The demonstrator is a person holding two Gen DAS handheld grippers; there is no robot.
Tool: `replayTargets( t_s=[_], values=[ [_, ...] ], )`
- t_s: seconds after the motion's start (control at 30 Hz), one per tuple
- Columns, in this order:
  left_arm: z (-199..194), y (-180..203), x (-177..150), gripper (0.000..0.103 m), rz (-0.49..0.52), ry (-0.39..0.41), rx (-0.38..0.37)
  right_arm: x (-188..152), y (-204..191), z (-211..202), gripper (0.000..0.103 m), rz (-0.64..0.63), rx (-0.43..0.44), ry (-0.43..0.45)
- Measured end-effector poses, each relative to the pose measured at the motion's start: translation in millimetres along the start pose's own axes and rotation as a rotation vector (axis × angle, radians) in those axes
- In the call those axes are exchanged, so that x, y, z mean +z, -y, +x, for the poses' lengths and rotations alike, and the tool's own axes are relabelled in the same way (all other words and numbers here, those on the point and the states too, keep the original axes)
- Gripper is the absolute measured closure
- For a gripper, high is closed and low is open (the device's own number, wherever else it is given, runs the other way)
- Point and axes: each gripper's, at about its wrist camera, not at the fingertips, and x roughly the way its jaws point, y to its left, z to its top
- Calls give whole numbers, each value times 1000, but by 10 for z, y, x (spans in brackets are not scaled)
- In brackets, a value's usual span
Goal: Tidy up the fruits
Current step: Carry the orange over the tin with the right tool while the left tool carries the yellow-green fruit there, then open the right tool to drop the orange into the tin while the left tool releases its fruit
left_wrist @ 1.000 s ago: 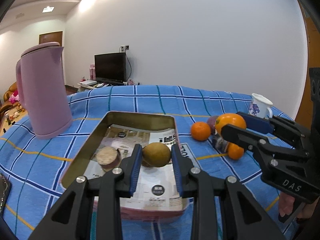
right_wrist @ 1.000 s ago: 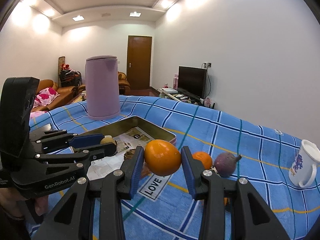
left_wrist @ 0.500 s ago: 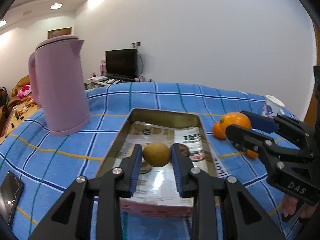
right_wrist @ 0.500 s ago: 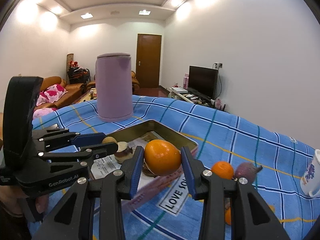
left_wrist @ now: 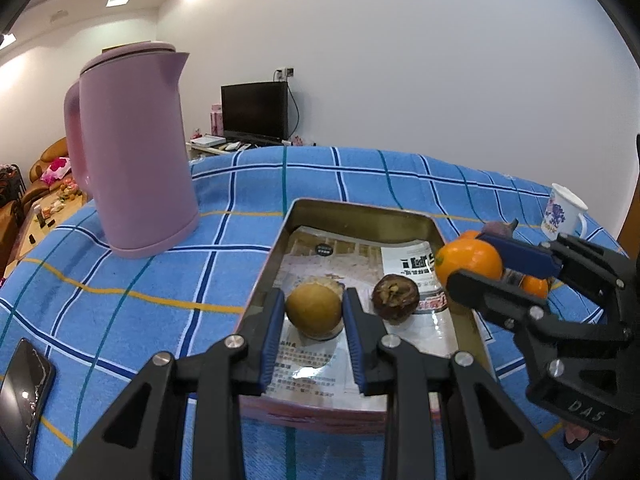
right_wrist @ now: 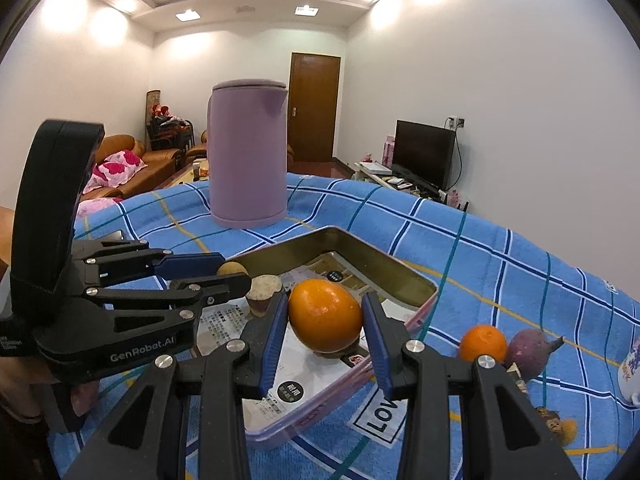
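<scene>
The left gripper [left_wrist: 314, 312] is clamped on a yellow-brown round fruit [left_wrist: 314, 309], its 2 blue pads pressed to the fruit's sides above the near half of the metal tray [left_wrist: 362, 210]. The tray sits on a blue checked tablecloth [left_wrist: 160, 280] and is lined with printed paper [left_wrist: 404, 258]. A dark brown fruit [left_wrist: 396, 298] lies in the tray just right of the held one; a pale cut fruit [right_wrist: 262, 288] sits in the tray behind the left gripper in the right wrist view.

The right gripper [right_wrist: 325, 322] grips a large orange [right_wrist: 324, 314] between its pads, held over the tray's right edge. Outside the tray, on the cloth to its right, a small orange [right_wrist: 482, 342] touches a purple fruit [right_wrist: 530, 348]. A pink kettle [left_wrist: 130, 148] stands left of the tray, a white mug [left_wrist: 564, 212] far right, and a phone [left_wrist: 22, 392] lies at the near left
</scene>
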Motion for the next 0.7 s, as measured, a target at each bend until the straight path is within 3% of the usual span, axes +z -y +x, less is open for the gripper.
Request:
replayTargets(
  t_s=[0.7],
  values=[
    [129, 28, 12, 71, 33, -64, 6, -46, -28, 185, 63, -5, 37, -88]
  ],
)
